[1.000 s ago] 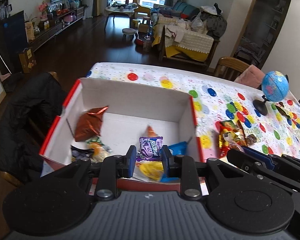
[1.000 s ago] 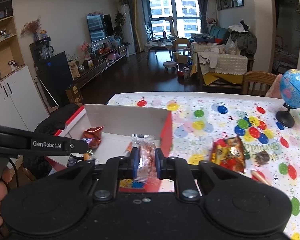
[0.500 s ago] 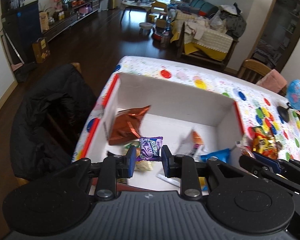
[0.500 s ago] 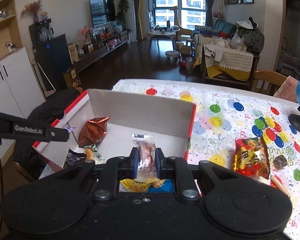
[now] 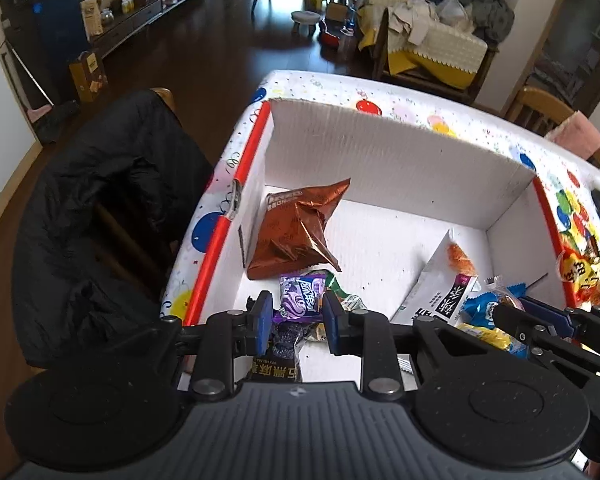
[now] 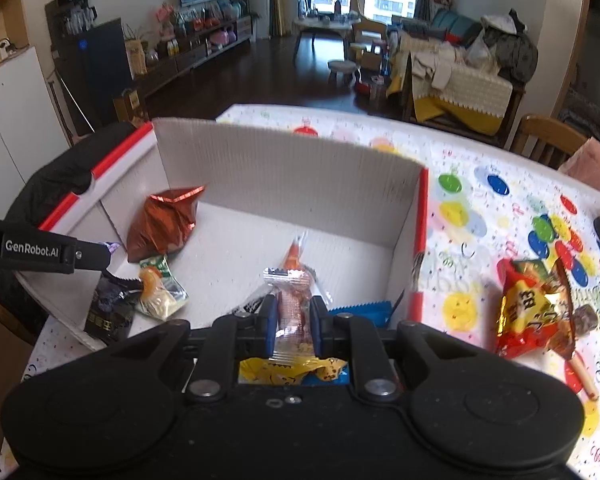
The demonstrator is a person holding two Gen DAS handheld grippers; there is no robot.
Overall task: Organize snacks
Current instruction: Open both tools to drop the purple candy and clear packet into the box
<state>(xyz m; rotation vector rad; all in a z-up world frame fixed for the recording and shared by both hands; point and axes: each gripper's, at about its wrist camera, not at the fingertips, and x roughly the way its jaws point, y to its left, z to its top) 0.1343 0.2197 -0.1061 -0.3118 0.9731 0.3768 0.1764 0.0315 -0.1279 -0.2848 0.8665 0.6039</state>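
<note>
Fingers of the right gripper pinch a clear-wrapped reddish snack above the white cardboard box; left gripper pinches a purple packet. Several snacks boxed, red-yellow bag waits on the table.

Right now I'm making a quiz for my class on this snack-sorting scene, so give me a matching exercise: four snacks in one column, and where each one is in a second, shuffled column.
Things:
1. purple packet
2. clear wrapped snack
3. brown foil bag
4. red and yellow bag

Places:
A. on the tablecloth, outside the box
B. between the fingers of the left gripper
C. inside the box, against its left wall
D. between the fingers of the right gripper

Pairs: 1-B, 2-D, 3-C, 4-A
</note>
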